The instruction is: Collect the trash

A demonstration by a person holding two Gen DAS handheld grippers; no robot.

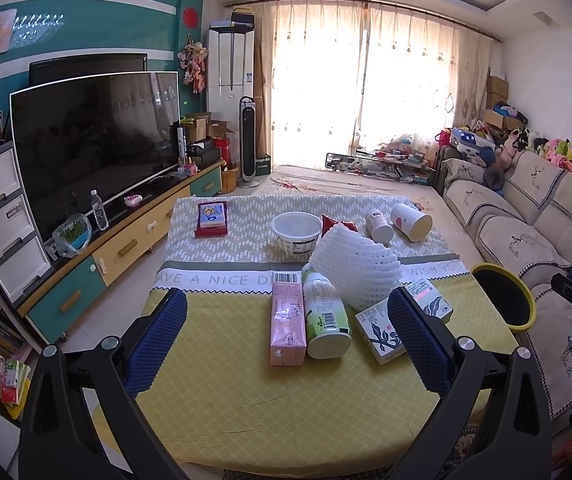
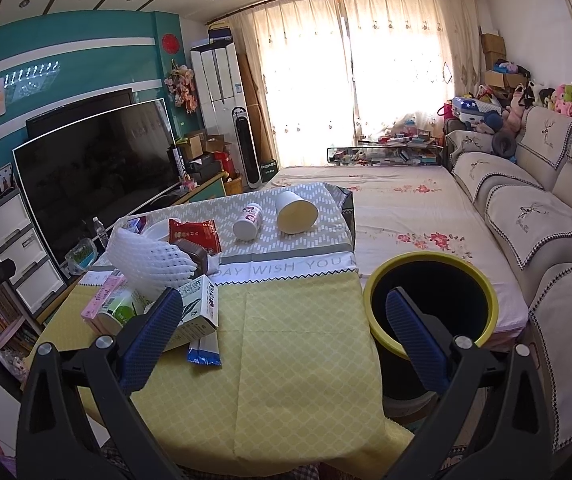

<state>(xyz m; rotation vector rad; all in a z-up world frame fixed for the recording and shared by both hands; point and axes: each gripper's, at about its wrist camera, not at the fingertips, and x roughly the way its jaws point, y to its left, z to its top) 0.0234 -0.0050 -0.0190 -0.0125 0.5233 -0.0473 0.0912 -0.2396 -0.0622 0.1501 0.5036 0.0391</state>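
Left wrist view: left gripper (image 1: 286,338) spread wide, empty. Trash uncollected on the table (image 1: 286,420): pink carton (image 1: 287,324), green bottle (image 1: 325,316), foam net (image 1: 355,270), printed box (image 1: 381,334), bowl (image 1: 296,232), two cups beyond.

Right wrist view: right gripper (image 2: 284,338) spread, empty, one finger over the yellow-rimmed bin (image 2: 431,300) beside the table. Bin interior dark; contents cannot be told. Blue wrapper (image 2: 205,350) nearest.
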